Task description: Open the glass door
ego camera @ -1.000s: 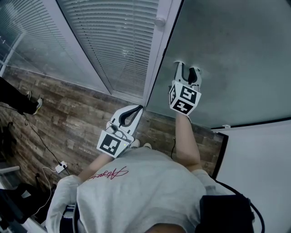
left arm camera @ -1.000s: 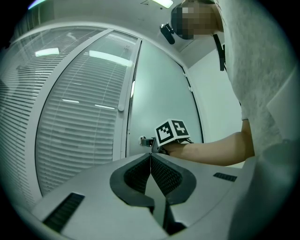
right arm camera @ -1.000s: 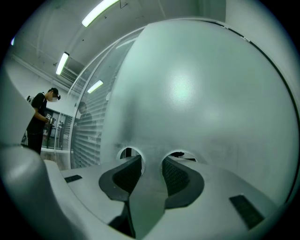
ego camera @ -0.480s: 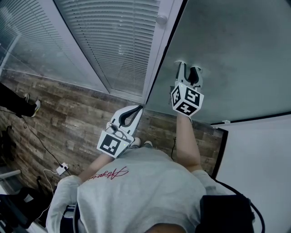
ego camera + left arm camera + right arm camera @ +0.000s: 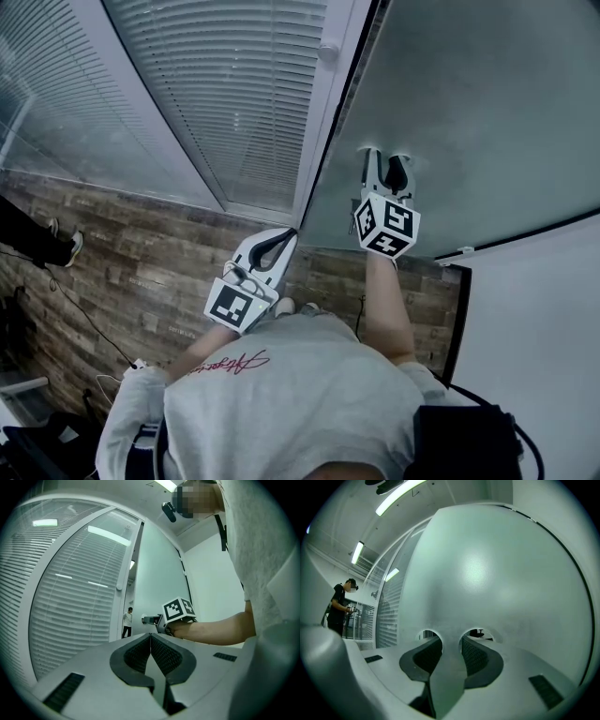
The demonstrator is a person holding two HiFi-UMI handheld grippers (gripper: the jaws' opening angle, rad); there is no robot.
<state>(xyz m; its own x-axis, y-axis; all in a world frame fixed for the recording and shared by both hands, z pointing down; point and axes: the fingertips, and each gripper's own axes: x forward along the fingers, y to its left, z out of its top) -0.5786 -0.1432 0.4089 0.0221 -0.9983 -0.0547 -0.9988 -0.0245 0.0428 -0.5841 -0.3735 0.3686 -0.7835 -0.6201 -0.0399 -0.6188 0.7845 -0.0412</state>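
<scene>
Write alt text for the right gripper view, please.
The right gripper points at the frosted glass door that fills the view, its jaws apart, having just closed a little, with nothing between them. At far left a person stands near slatted blinds.

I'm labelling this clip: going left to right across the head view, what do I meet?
First a bystander's shoe, left gripper, right gripper (jaws have just been closing slightly, nothing between them), white wall.
</scene>
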